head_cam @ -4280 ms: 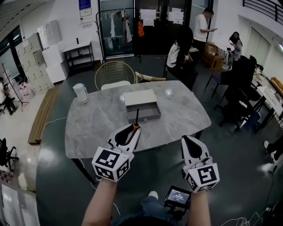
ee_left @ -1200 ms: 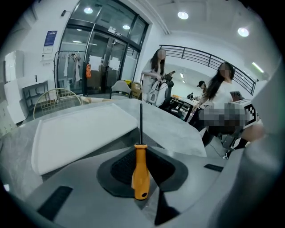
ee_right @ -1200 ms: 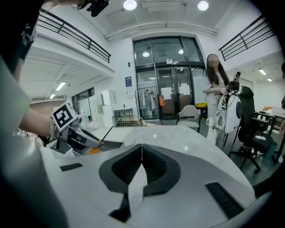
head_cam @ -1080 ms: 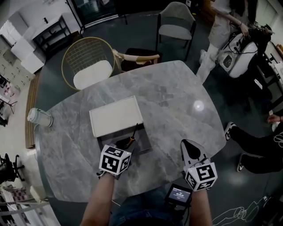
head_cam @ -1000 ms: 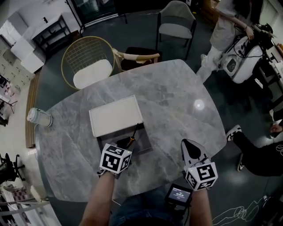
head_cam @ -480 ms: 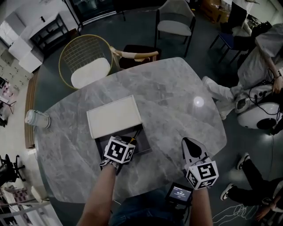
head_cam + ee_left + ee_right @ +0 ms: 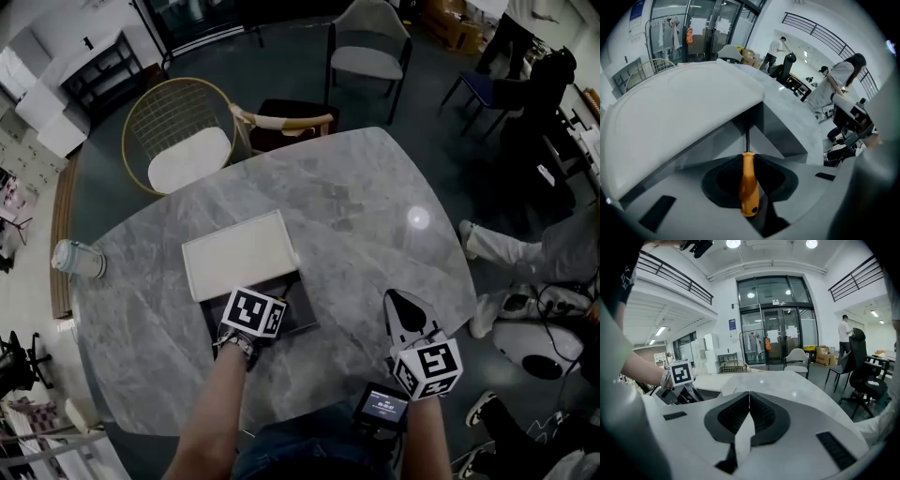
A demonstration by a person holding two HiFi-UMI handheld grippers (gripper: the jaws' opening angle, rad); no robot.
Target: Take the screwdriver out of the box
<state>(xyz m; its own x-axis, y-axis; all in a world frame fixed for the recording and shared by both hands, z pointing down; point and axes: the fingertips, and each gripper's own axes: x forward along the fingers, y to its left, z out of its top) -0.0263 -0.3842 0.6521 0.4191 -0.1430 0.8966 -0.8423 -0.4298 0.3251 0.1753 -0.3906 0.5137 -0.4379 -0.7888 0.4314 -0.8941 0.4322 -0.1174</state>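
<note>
grey marble table [image 7: 375,216] in a big open office carries the box [image 7: 239,264], whose white lid [image 7: 670,108] covers the far part and leaves the dark near part uncovered. the left gripper [image 7: 749,176] points steeply down over this uncovered part, and its jaws are closed on the orange handle of the screwdriver [image 7: 749,187]. the thin shaft goes forward into the shadow under the lid; i cannot tell if the tip touches the bottom. in the head view the marker cube hides the tool.

the right gripper [image 7: 749,413] hangs above the near edge of the table, with its jaws together and nothing between them.

in my judgement the grasp is done, but the screwdriver is not yet clear of the box. lifting it out and away is what remains.
</note>
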